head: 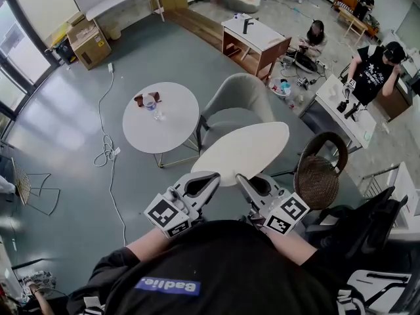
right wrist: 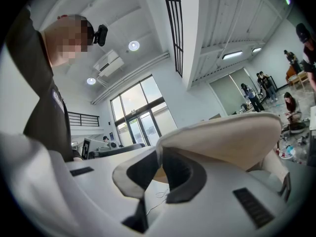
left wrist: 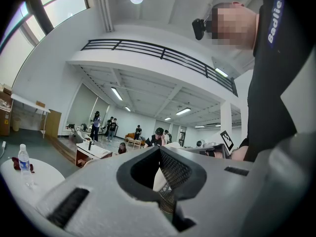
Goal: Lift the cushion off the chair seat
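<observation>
Clearly the cushion (head: 243, 151) is already off the wicker chair (head: 319, 177): the pale oval pad hangs roughly flat in the air in front of the person, with the chair's bare woven seat just to its right and lower down. Both tongs hold it by the near rim, which is why it juts away from the body like a tray. The left gripper (head: 211, 180) is closed on the left part of the rim. Its own view shows only a thin cream sliver pinched between the dark pads, so that bite looks shallow. The right gripper (head: 245, 181) is clamped on the rim close beside it, and its view shows the fabric pressed between the pads and fanning out to the right. Two grips side by side probably stop the soft pad from folding or swinging. The lift itself looks done, and a slip on the left side seems the main risk.
</observation>
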`<action>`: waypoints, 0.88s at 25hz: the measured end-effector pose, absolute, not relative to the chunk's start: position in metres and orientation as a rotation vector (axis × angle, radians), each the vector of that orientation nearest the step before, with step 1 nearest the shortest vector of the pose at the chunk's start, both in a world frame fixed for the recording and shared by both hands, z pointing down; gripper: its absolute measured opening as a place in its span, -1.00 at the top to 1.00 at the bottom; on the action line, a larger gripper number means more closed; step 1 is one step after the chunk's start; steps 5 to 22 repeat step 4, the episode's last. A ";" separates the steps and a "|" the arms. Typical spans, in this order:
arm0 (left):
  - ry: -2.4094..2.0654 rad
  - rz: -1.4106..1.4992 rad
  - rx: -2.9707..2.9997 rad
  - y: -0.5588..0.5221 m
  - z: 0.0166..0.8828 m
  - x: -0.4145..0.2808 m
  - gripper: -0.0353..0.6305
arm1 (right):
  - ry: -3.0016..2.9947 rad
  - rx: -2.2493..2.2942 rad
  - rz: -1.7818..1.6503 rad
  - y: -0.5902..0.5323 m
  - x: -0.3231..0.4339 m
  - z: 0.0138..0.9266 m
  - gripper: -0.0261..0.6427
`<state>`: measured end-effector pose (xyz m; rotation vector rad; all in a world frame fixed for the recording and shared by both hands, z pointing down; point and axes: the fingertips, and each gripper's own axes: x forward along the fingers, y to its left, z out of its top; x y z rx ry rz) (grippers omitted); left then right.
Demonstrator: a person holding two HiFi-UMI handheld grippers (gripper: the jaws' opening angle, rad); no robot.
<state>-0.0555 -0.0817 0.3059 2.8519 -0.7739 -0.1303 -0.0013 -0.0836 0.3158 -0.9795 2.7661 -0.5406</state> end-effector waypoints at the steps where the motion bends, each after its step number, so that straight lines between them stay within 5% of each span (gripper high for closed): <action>1: -0.774 -0.131 2.851 -0.081 0.306 -0.055 0.85 | 2.767 -0.980 -0.542 -0.083 -0.001 0.316 0.79; 22: -0.774 -0.131 2.848 -0.080 0.306 -0.054 0.85 | 2.767 -0.980 -0.545 -0.083 0.000 0.316 0.79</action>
